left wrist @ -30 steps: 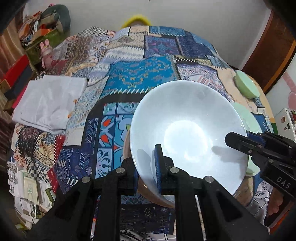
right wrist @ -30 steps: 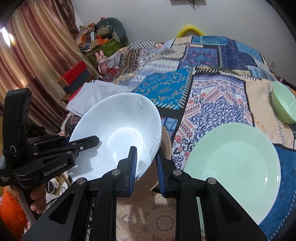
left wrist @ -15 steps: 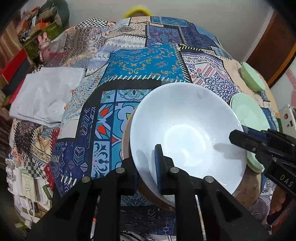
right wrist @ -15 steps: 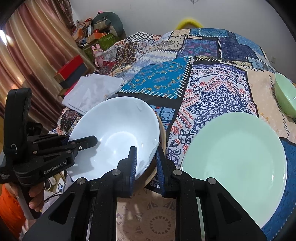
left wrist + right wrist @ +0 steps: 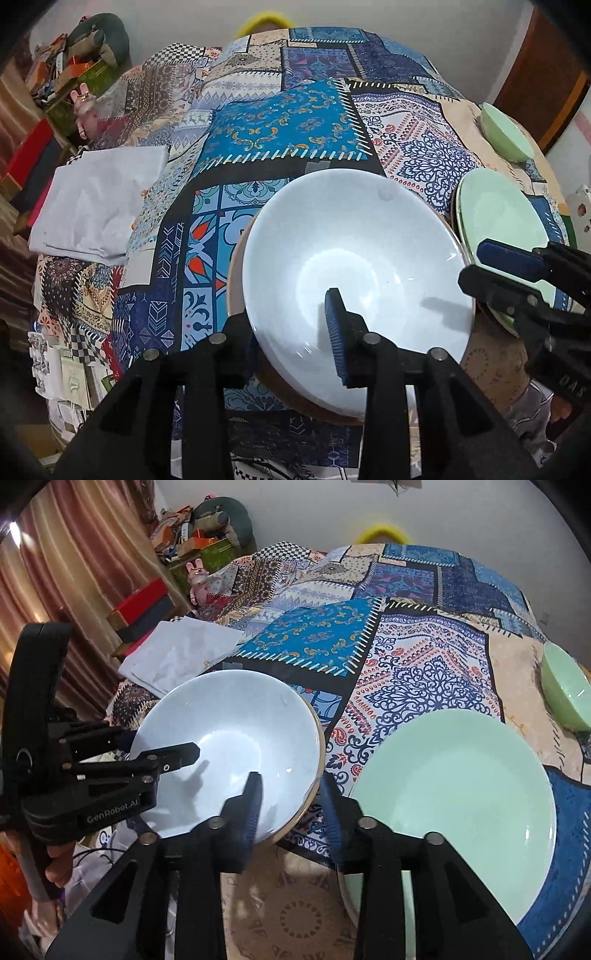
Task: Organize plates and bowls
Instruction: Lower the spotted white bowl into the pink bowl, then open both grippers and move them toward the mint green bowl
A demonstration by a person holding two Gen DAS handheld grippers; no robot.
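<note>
A large white bowl (image 5: 354, 266) rests inside a tan wooden bowl (image 5: 236, 273) on the patchwork cloth; both show in the right wrist view too, the white bowl (image 5: 229, 746) inside the tan rim (image 5: 320, 746). My left gripper (image 5: 291, 336) is open, its jaws straddling the white bowl's near rim. My right gripper (image 5: 291, 805) is open, its jaws astride the bowls' right rim. A pale green plate (image 5: 454, 805) lies to the right, and a small green bowl (image 5: 565, 694) sits beyond it.
A folded white cloth (image 5: 92, 206) lies at the left on the patchwork tablecloth (image 5: 288, 122). Boxes and clutter (image 5: 147, 605) stand beyond the left edge by the curtain. A wooden door (image 5: 543, 77) is at the far right.
Both grippers have opened, letting go of the white bowl's rim. The white bowl has come down and now sits level in the tan bowl.
</note>
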